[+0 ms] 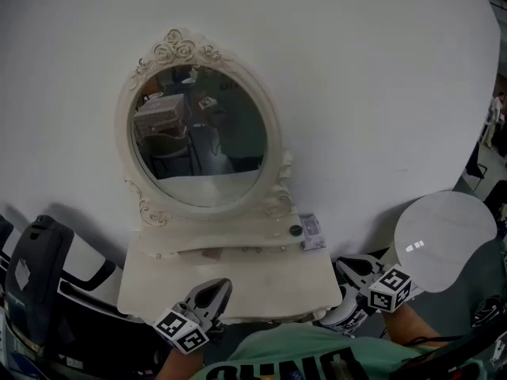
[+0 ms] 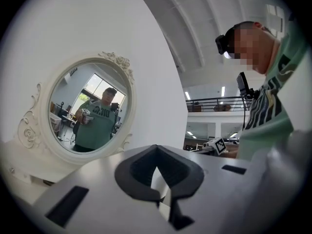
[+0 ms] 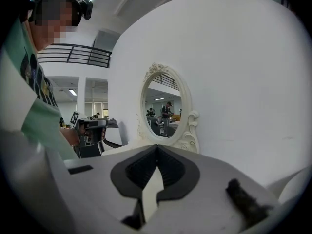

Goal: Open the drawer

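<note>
A small white dressing table (image 1: 166,283) with an oval mirror (image 1: 198,137) stands against a white wall. Under the mirror runs a low tier of little drawers with knobs (image 1: 238,250). The table's front face is hidden below its top edge. My left gripper (image 1: 218,285) hovers over the table's front edge, left of centre, jaws shut and empty (image 2: 156,147). My right gripper (image 1: 344,264) is at the table's right front corner, jaws together with nothing between them (image 3: 157,147). Neither touches the table. The mirror (image 3: 163,108) also shows ahead in the right gripper view.
A small green jar (image 1: 295,229) and a printed box (image 1: 312,232) sit at the table top's right rear. A black chair (image 1: 36,267) stands to the left. A round white table (image 1: 445,240) is at the right.
</note>
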A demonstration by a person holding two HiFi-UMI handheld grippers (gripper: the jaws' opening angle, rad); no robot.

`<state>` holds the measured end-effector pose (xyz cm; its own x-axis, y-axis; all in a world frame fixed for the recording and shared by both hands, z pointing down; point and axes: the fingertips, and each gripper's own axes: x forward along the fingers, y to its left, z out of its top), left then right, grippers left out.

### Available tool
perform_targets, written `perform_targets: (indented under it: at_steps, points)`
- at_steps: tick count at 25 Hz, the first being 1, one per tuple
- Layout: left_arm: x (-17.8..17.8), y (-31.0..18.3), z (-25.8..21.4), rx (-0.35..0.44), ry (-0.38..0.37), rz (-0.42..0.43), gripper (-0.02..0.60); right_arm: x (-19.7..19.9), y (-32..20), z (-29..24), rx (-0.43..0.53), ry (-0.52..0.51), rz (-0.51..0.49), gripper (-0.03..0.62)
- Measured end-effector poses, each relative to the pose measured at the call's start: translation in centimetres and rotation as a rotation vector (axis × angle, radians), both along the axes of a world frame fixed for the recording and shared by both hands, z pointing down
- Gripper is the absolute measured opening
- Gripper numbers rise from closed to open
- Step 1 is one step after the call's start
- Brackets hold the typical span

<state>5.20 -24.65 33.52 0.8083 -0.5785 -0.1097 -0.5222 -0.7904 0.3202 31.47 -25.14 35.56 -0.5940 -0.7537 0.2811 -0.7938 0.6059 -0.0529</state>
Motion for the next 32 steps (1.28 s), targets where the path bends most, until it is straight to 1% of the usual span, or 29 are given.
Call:
perform_targets:
  at_steps: [4, 8, 13, 15, 17, 20, 22, 25, 28, 30, 32]
  points:
    - [-0.4, -1.1, 1.3, -0.039, -0.022, -0.101, 0.005, -0.9, -3.8, 0.6, -0.014, -0.026, -0.110, 0.011]
    - [1.3, -2.6, 1.7, -0.045, -0.044, -0.222, 0.005, -1.3, -7.5, 1.6, -0.024, -0.048, -0.267, 0.011]
    - [4.4, -2.7, 2.4, -0.091, -0.040, -0.393, 0.005, -2.4, -11.0, 2.8, -0.052, -0.061, -0.507, 0.011]
    - [4.9, -2.1, 3.0, -0.114, -0.055, -0.465, 0.005, -3.7, -11.8, 3.3, -0.059, -0.067, -0.606, 0.011]
    - [4.7, -0.8, 3.6, -0.143, -0.067, -0.551, 0.005, -5.9, -11.9, 4.1, -0.071, -0.078, -0.710, 0.011]
    - [3.2, 2.3, 4.6, -0.183, -0.078, -0.696, 0.005, -10.5, -10.9, 5.1, -0.098, -0.086, -0.875, 0.011]
    - [2.0, 4.3, 4.9, -0.192, -0.075, -0.768, 0.005, -13.2, -9.7, 5.1, -0.098, -0.085, -0.954, 0.011]
    - [-0.8, 8.2, 5.1, -0.191, -0.054, -0.865, 0.005, -17.3, -6.5, 4.4, -0.082, -0.086, -1.051, 0.011]
    - [-4.2, 12.7, 5.2, -0.184, -0.026, -0.935, 0.005, -21.6, -2.8, 3.7, -0.067, -0.073, -1.113, 0.011]
    - [-6.4, 15.7, 5.1, -0.176, -0.014, -0.969, 0.005, -24.4, -0.7, 3.4, -0.063, -0.066, -1.133, 0.011]
    - [-8.8, 18.8, 5.1, -0.168, -0.019, -1.001, 0.005, -27.1, 1.5, 3.0, -0.060, -0.066, -1.146, 0.011]
